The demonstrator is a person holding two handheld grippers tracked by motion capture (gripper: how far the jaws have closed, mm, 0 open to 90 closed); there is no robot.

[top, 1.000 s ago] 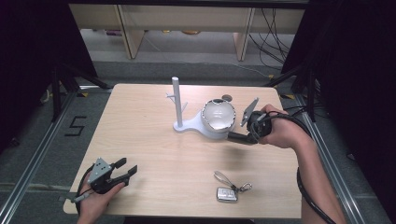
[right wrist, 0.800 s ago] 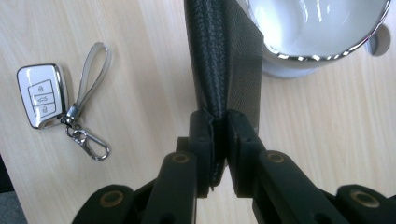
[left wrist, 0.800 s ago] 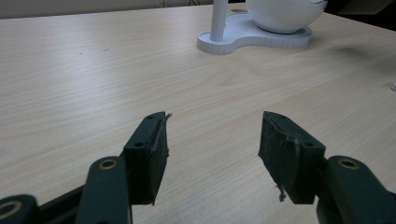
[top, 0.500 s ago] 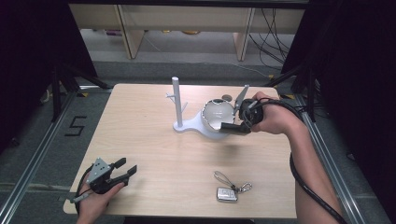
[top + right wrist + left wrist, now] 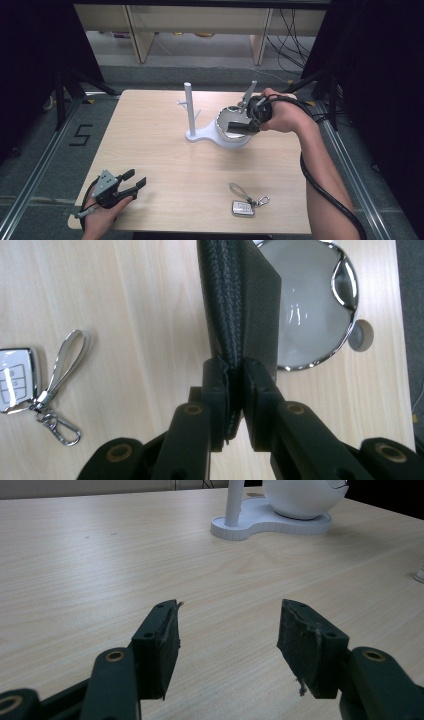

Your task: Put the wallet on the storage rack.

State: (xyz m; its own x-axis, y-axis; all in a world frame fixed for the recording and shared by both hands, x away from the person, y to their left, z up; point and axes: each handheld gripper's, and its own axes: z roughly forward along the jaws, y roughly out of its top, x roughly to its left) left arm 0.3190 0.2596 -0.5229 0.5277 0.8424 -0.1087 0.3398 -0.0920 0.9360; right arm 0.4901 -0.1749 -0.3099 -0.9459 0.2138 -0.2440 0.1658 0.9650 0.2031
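Dark lab room, shelving and cables behind, pale wood table (image 5: 165, 150) in the middle. White stand with a post (image 5: 190, 107) and a round white bowl (image 5: 227, 134) with a chrome rim sits at the table's far centre. Car key with strap and clip (image 5: 245, 204) lies near the front edge, well apart from the bowl.

Right gripper (image 5: 234, 390) is pinching a black leather wallet (image 5: 240, 305) by one edge, jaws pressed together on it. In the high view the wallet (image 5: 243, 128) hangs right over the bowl's rim, roughly level, with the right gripper (image 5: 255, 114) just beyond it. Left gripper (image 5: 131, 184) rests at the front left corner, jaws spread, nothing between them; the left gripper view shows bare table ahead and the stand farther off.

Likely step: putting the wallet into the bowl.

Risks, judged from here:
- Grip is only on a thin edge, so the wallet could pivot or slip out before it is over the opening and land on the table or rim.
- Wallet looks wide against the bowl mouth; a level release may leave it bridging the chrome rim instead of dropping in.
- Pushing down on the rim could tip or slide the light stand, as nothing holds it.
- Jaws may knock the post if the hand swings left.
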